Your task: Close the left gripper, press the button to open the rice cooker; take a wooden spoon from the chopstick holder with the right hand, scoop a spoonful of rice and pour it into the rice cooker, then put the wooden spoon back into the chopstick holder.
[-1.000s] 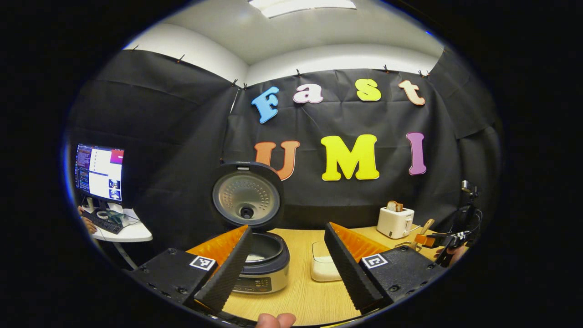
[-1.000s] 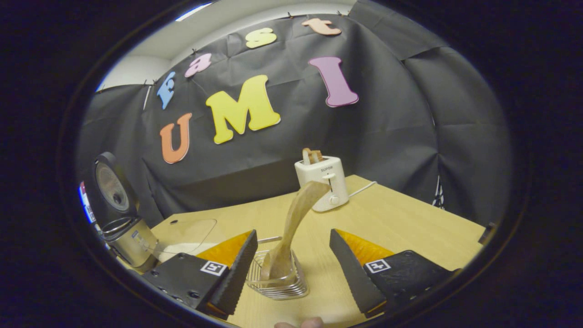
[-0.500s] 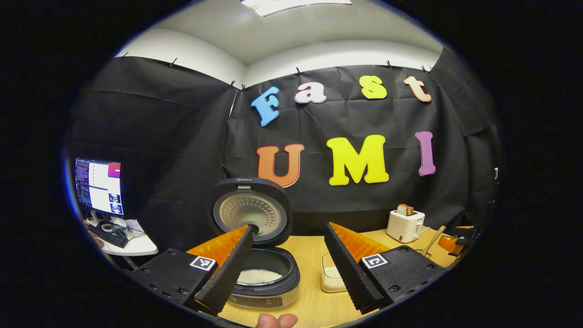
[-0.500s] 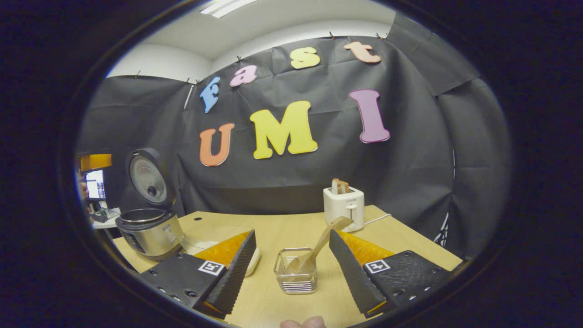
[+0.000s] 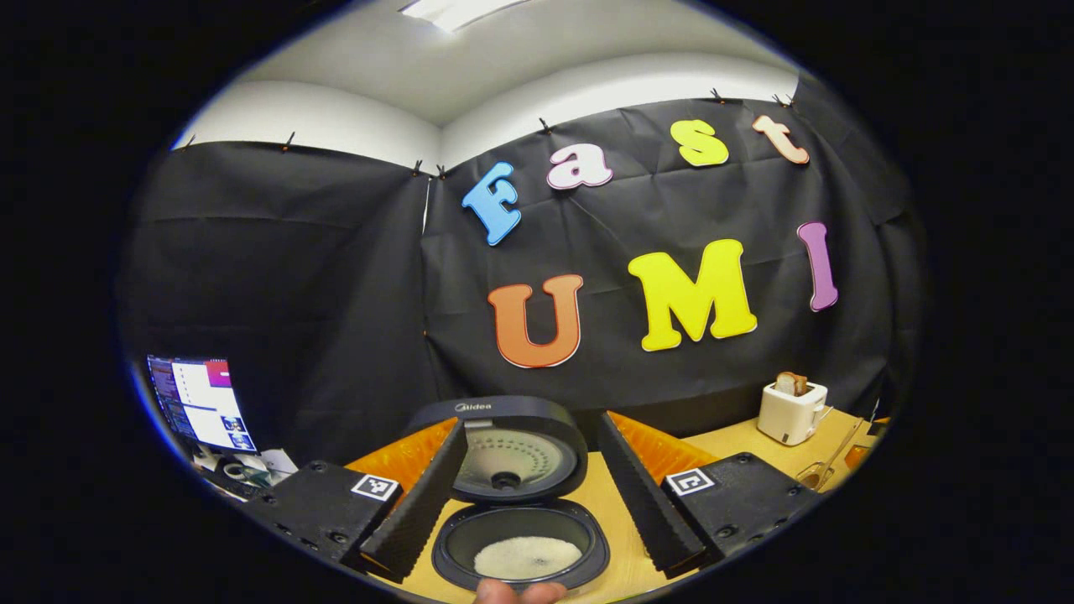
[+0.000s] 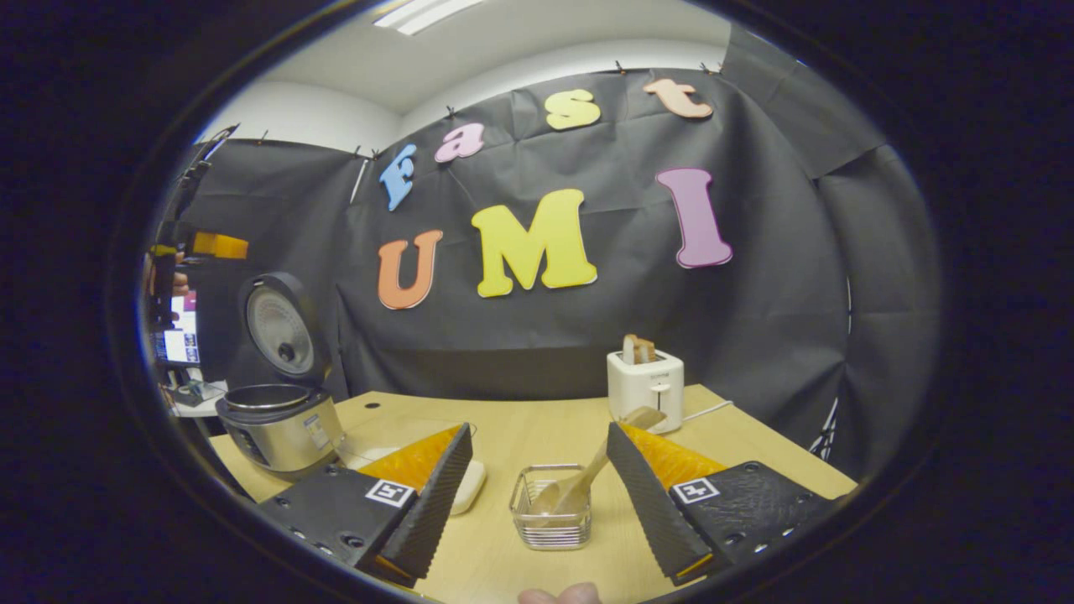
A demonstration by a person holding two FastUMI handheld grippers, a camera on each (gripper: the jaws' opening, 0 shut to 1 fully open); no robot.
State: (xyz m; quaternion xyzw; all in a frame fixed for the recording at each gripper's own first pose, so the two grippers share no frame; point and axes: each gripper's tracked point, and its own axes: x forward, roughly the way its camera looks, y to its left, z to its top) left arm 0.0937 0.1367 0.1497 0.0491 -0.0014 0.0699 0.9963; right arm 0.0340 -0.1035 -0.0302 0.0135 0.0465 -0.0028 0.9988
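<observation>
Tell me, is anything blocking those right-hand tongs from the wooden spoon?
Nothing visible. The right tongs hang open, with the pale wooden spoon leaning in the clear square holder straight ahead on the light wooden table.

Rice cooker (image 6: 281, 424): silver body with dark rim, on the wooden table's left side; round lid (image 6: 281, 329) stands open and upright; white rice (image 5: 527, 557) lies in its pot.
Wooden spoon (image 6: 587, 482): pale wood, leaning rightward inside the holder.
Chopstick holder (image 6: 551, 518): small clear ribbed square container, right of the cooker.
</observation>
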